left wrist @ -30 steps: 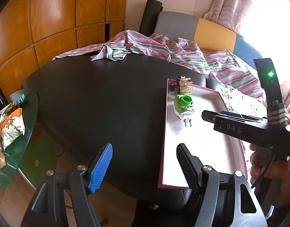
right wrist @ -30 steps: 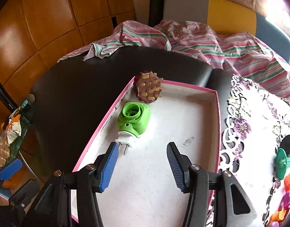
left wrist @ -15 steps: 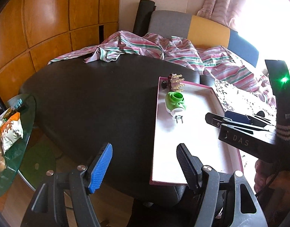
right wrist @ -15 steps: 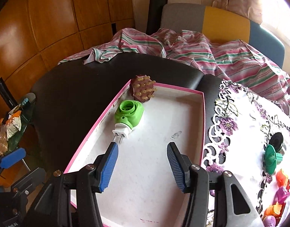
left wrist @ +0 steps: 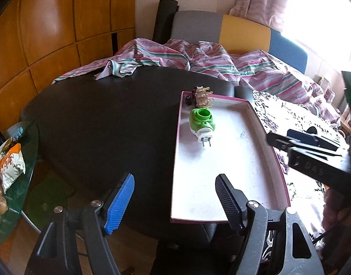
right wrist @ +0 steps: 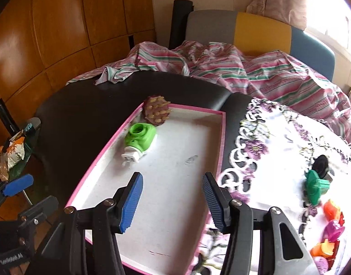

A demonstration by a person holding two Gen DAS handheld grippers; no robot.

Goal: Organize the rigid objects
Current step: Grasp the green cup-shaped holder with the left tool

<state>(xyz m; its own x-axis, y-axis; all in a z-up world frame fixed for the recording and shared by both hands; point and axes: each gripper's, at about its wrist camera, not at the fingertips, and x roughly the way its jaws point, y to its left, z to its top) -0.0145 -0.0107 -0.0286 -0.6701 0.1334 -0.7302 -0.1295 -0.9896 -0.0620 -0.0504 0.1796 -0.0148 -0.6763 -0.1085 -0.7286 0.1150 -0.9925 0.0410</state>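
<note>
Right gripper (right wrist: 172, 202) hangs empty over the near end of the pink-rimmed tray (right wrist: 222, 137), jaws moderately apart; left gripper (left wrist: 175, 201), jaws opening with nothing between them, straddles the tray's near left corner. Green plug-in unit (right wrist: 141, 137) and spiky brown ball (right wrist: 156, 111) already sit at the tray's far left. Next pick is probably the green piece (right wrist: 316, 186) on the lace cloth (right wrist: 267, 160) to the right: swing across, open wider, and avoid snagging the lace.

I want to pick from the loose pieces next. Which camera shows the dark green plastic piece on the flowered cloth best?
The right wrist view. There the dark green plastic piece lies in plain sight on the flowered cloth, beside the black round piece. In the left wrist view the right claw's body covers that part of the cloth, so the piece does not show.
</note>
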